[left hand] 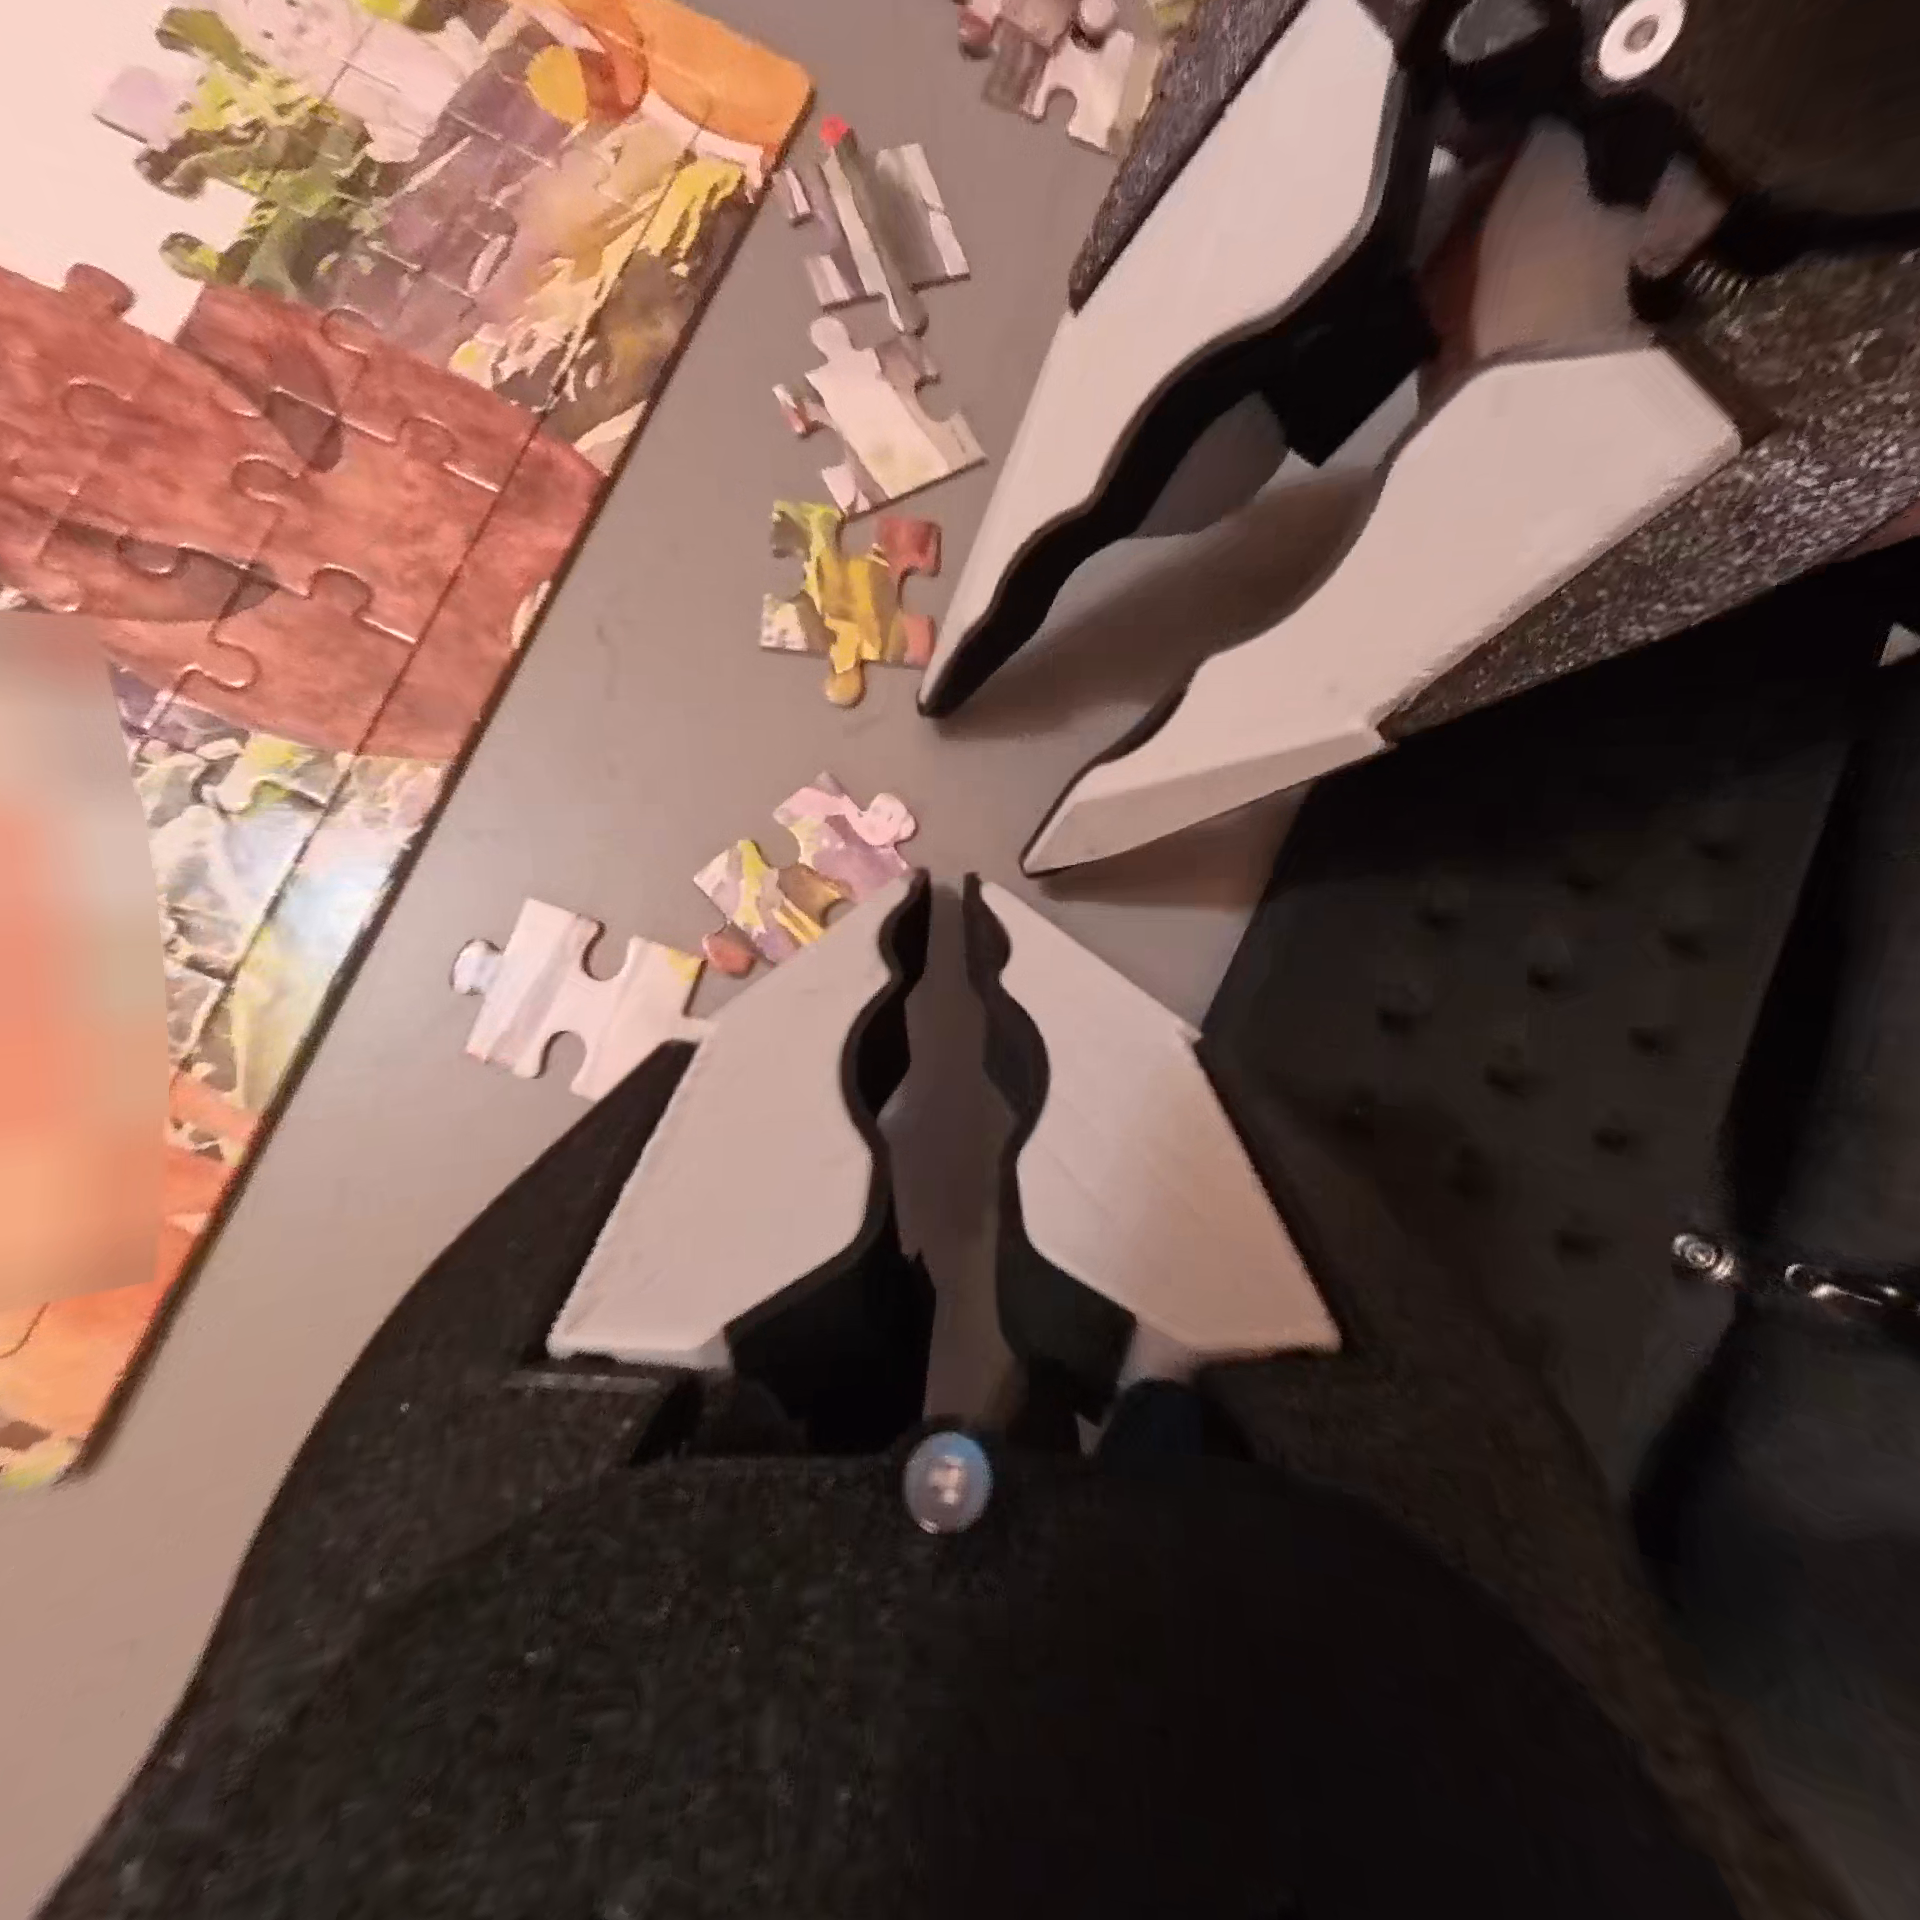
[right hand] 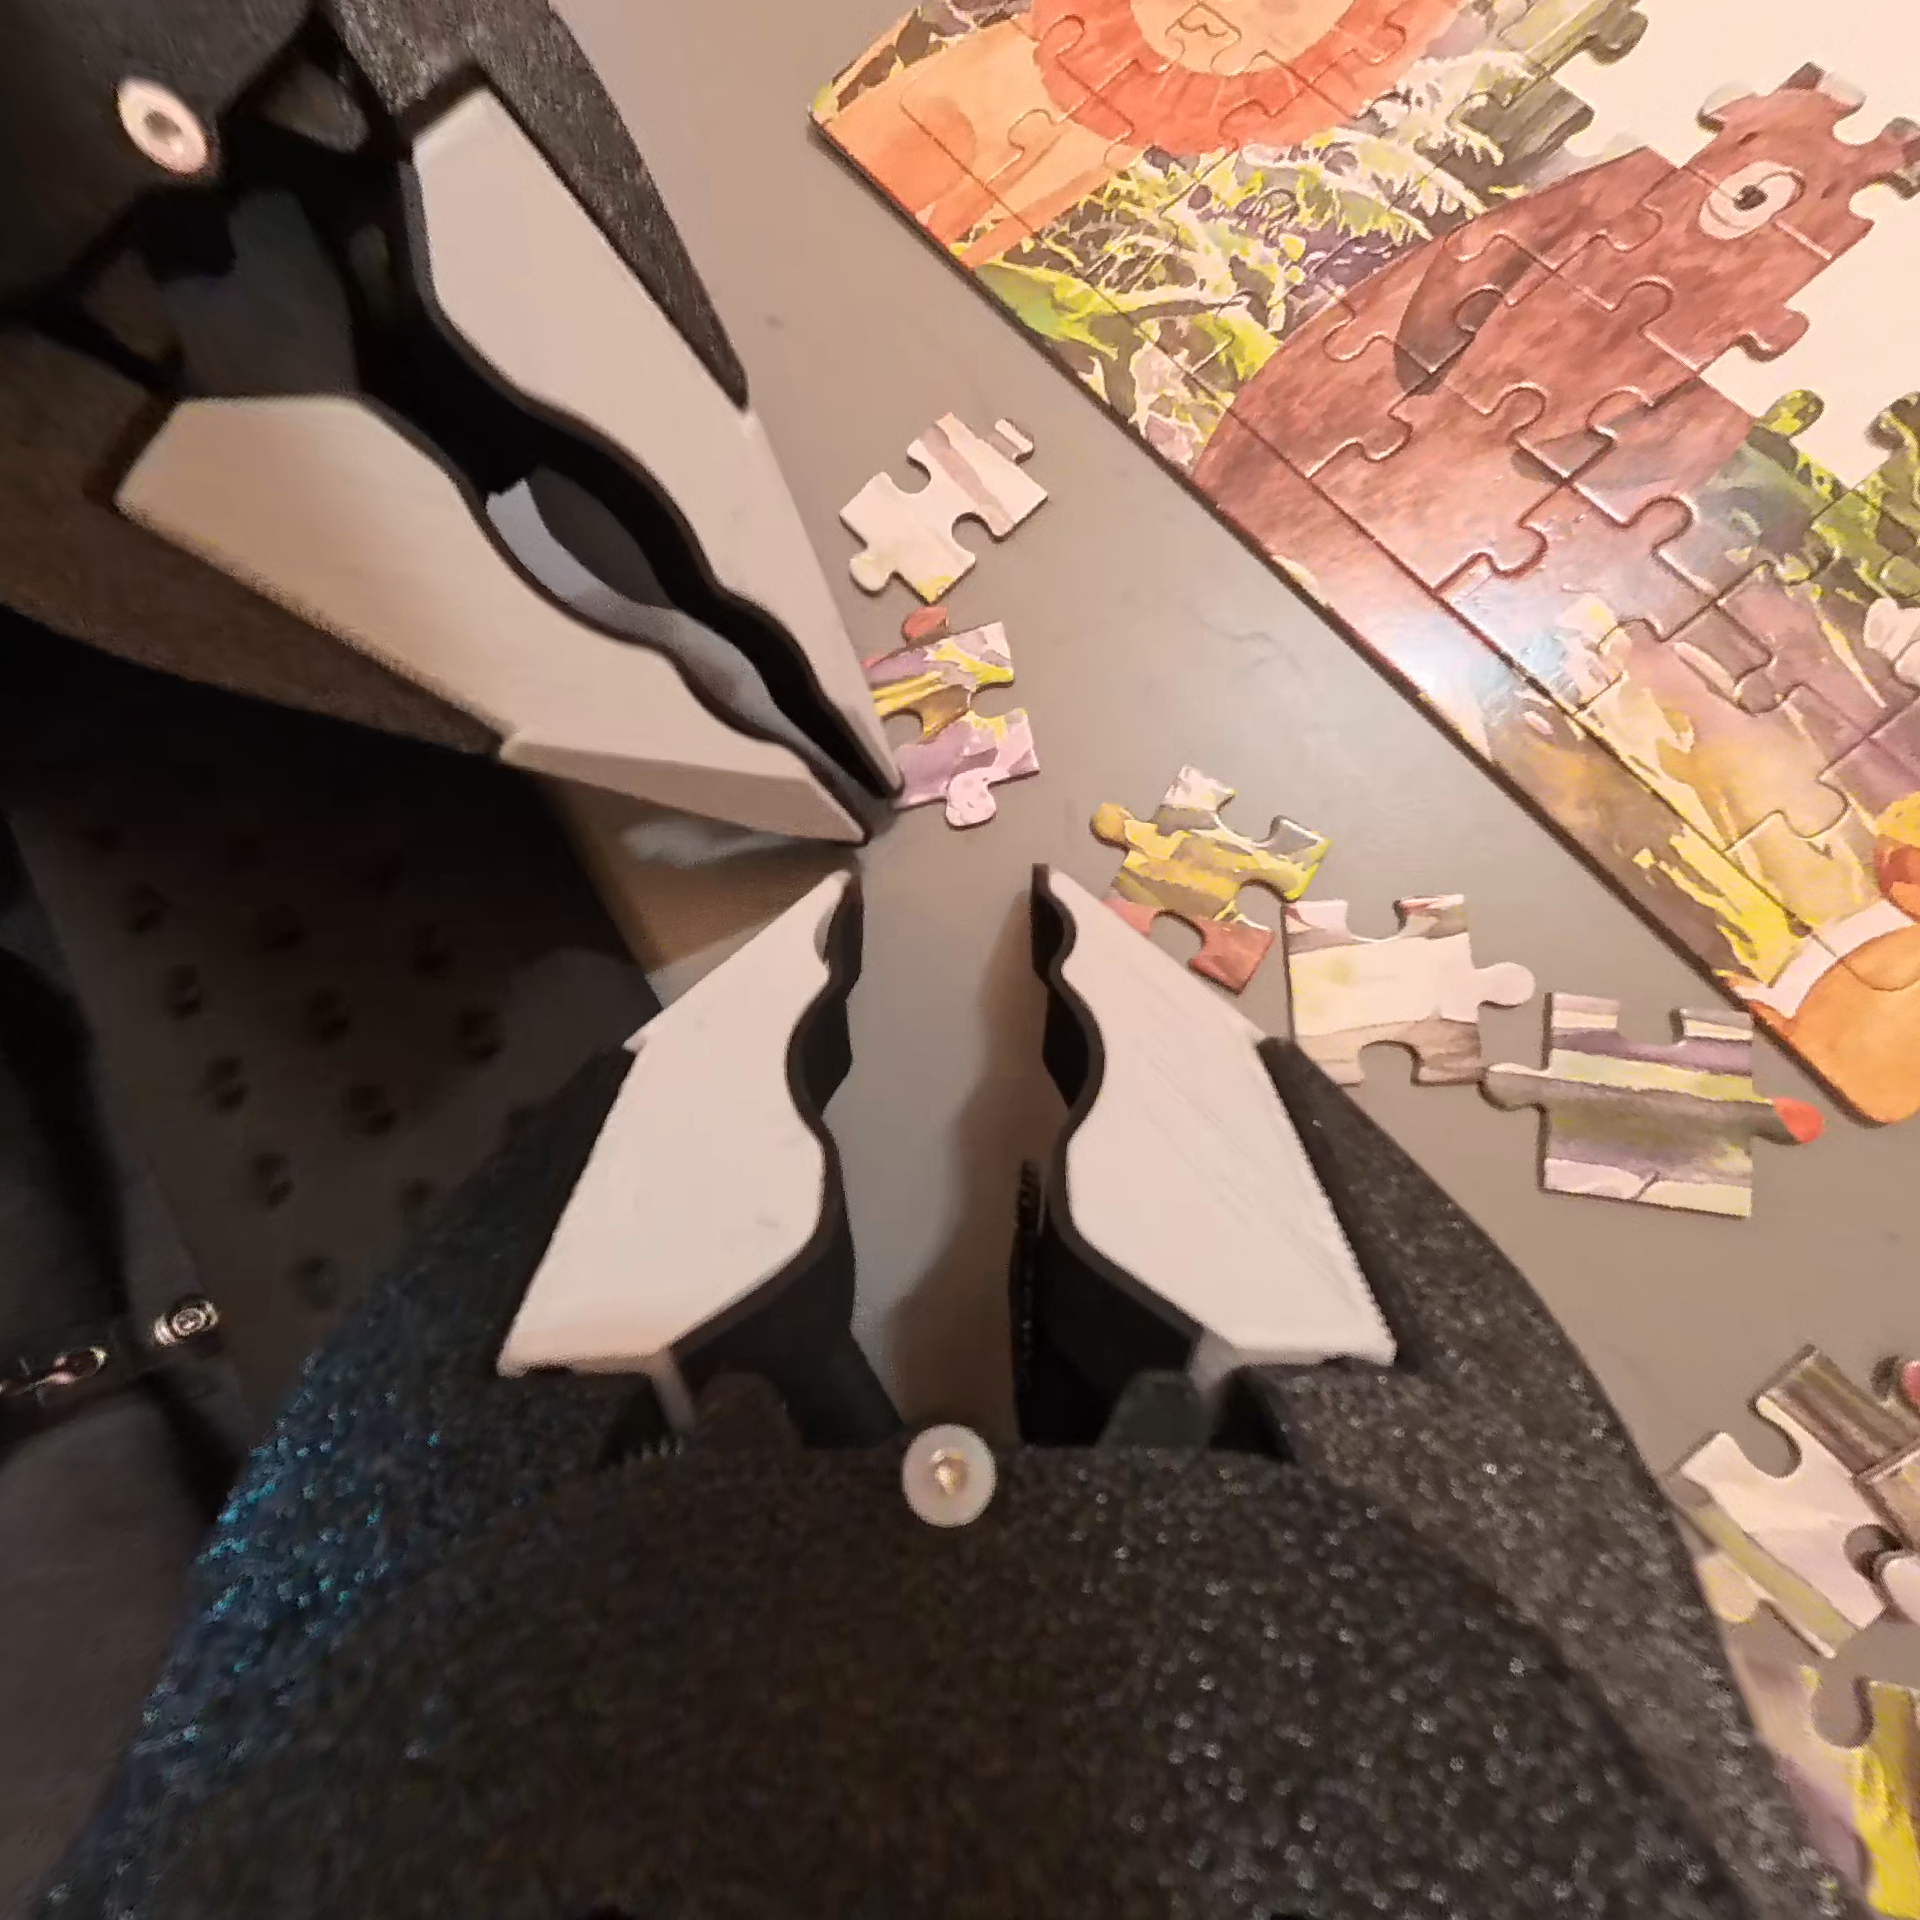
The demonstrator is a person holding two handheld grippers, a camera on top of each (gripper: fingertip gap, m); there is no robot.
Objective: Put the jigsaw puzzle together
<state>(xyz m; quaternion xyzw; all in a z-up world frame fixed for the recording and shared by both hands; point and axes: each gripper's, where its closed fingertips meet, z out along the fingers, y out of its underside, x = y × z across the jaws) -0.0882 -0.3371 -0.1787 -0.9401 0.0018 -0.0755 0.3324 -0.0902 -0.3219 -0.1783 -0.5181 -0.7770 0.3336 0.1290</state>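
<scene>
Two grippers over loose pieces beside a part-built puzzle.

In left wrist view, left to right: glossy cardboard puzzle [left hand: 343, 436], interlocked, on matte grey table [left hand: 623, 748]; six single loose pieces [left hand: 850, 597] in a row alongside, further ones clumped at top edge; left gripper [left hand: 945, 883], wavy-edged grey fingers in grainy black mounts, tips nearly meeting by purple piece [left hand: 821, 883], gripping nothing; right gripper [left hand: 982, 784] with a wider gap, empty, above bare table.

Both wrist cameras look steeply down, close over the table [left hand: 623, 727], sharing the loose pieces [right hand: 1205, 862].
</scene>
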